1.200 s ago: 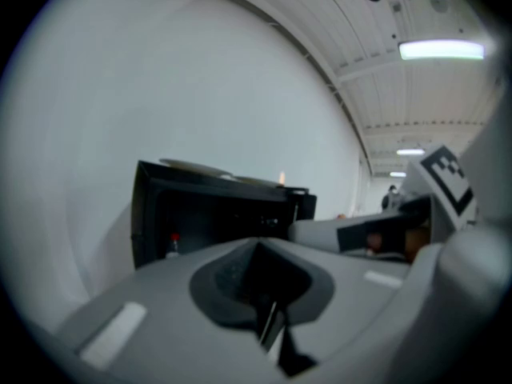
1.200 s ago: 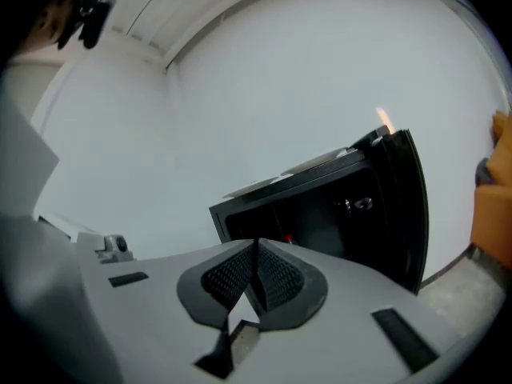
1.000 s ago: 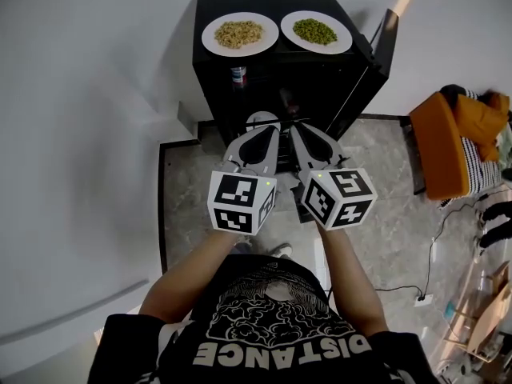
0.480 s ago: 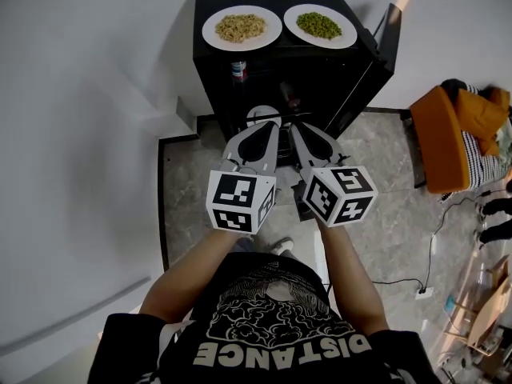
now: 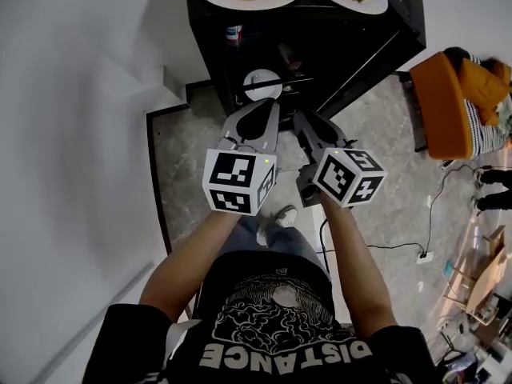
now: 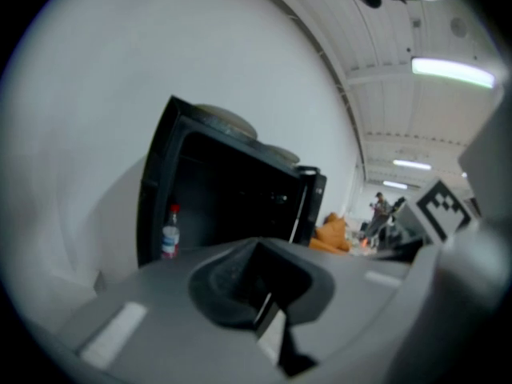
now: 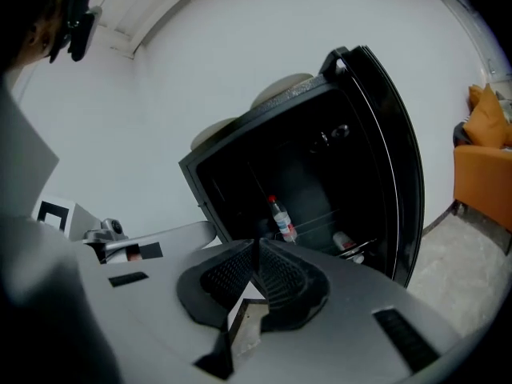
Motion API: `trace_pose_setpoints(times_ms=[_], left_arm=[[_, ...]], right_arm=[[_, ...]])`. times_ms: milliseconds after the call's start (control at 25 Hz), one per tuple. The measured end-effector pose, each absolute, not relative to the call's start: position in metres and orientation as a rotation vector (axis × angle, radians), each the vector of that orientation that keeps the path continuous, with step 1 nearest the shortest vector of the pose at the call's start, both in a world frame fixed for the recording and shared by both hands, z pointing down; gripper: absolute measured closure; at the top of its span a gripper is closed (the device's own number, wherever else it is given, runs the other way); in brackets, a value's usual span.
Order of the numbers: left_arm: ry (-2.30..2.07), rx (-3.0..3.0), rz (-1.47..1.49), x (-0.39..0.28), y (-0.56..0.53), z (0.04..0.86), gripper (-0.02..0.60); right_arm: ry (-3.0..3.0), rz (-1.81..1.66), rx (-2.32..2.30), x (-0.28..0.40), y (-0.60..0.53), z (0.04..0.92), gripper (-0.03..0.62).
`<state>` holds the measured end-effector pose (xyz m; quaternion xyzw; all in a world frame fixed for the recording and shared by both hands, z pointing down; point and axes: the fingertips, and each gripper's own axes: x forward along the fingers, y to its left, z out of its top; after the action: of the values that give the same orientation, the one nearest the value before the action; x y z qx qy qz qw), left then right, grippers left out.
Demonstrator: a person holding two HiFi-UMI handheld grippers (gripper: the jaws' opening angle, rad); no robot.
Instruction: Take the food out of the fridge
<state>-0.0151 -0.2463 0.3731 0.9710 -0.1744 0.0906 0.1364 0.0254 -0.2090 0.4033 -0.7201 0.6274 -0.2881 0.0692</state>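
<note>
Before the person, at twelve o'clock in the head view, the black fridge [image 5: 210, 30] stands with its door [image 5: 384, 58] swung out toward two o'clock. It has slid up the picture since a second ago: the plate of pale food [image 5: 248, 5] and the plate of green food [image 5: 364, 5] on its top are now cut by the upper edge, while the shelves show more fully. Both grippers have sunk with that shift, and the right gripper [image 5: 302, 118] has rolled, so its marker cube [image 5: 350, 176] shows its faces at a new slant. It and the left gripper [image 5: 270, 106] point side by side at the opening, not yet inside it; each gripper view shows its pads pressed together with nothing between them. I read this as a stoop toward the lower shelves. Two plates seem already out, and left inside are a white dish [image 5: 262, 84] on a lower shelf, its contents too dark to tell, a bottle [image 5: 234, 32] up at eleven o'clock from it, and a small container [image 7: 350, 245] lying on its side. The jaws must part before anything is taken. Underfoot is a grey veined stone floor [image 5: 208, 142] with a dark border strip [image 5: 158, 182]. A white wall [image 5: 80, 134] fills nine o'clock, an orange chair [image 5: 442, 110] sits at three o'clock, and a cable [image 5: 432, 222] runs to a socket [image 5: 422, 256] at four o'clock.
</note>
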Motion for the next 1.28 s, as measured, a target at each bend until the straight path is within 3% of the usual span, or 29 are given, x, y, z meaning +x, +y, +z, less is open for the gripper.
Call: trace_pose_setpoints(times_ms=[480,920,1040,1280], left_arm=[[-0.683,2.681,0.220,-0.022,-0.248,0.450,0.580],[-0.765,2.649,0.209,-0.027,-0.243,0.568,0.580],[-0.776,2.646,0.222,-0.024,-0.248,0.597,0.579],[-0.751,2.686,0.220,-0.012,-0.263,0.634,0.580]], right_arm=[[1.846,-1.150,-1.894,0.035,-0.209,0.504,0.582],[1.690,-1.253,-1.704,0.057,-0.233,0.654,0.580],[1.619,-1.262,-1.619,0.062,-0.249,0.689,0.522],[1.485,-1.266,-1.550,0.079,-0.281,0.747,0.507]])
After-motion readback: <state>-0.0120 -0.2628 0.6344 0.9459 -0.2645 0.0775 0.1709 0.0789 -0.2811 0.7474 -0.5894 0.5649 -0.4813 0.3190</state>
